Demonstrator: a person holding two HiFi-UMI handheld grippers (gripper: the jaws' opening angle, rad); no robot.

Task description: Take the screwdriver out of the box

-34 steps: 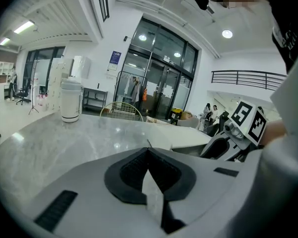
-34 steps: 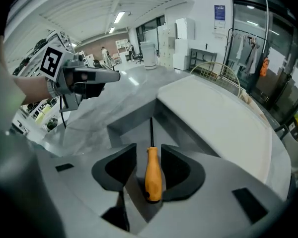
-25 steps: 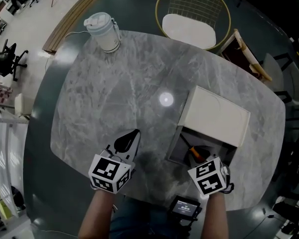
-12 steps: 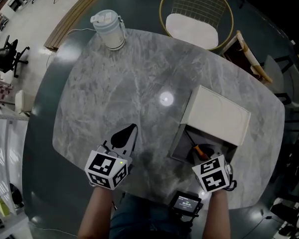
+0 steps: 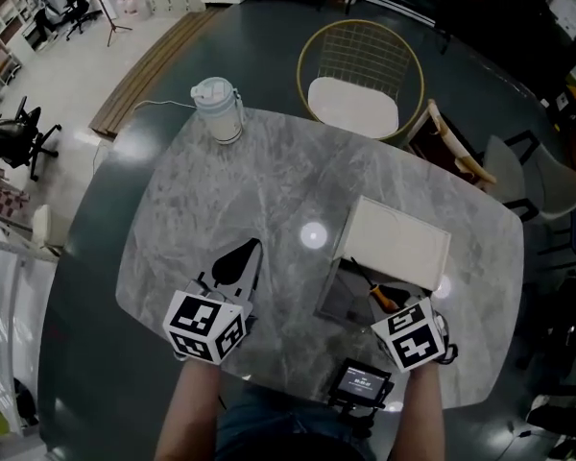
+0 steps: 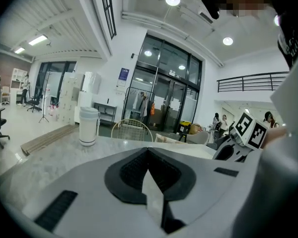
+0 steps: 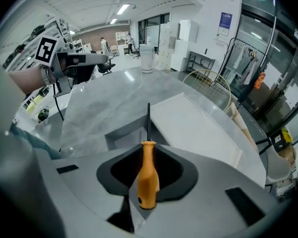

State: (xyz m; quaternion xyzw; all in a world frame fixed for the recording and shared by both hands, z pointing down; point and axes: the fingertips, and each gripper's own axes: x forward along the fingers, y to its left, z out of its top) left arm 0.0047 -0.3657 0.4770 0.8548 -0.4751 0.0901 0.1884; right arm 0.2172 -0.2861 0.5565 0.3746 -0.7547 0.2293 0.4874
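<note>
My right gripper (image 5: 386, 303) is shut on the orange handle of a screwdriver (image 7: 148, 175). Its dark shaft points away, over the open grey inside of the box (image 7: 126, 138). In the head view the screwdriver (image 5: 381, 297) hangs above the box (image 5: 341, 298), whose white lid (image 5: 396, 240) lies folded back. My left gripper (image 5: 237, 261) floats over the marble table (image 5: 221, 195) to the left of the box. Its jaws (image 6: 148, 155) are shut with nothing between them.
A white lidded jug (image 5: 218, 110) stands at the table's far left edge. A wire-backed chair (image 5: 357, 75) and a wooden chair (image 5: 451, 157) stand beyond the table. A small screen device (image 5: 361, 382) sits at the person's waist by the near edge.
Both grippers have risen away from the table. The screwdriver came up from the box in the right gripper. The left gripper stayed shut and empty.
</note>
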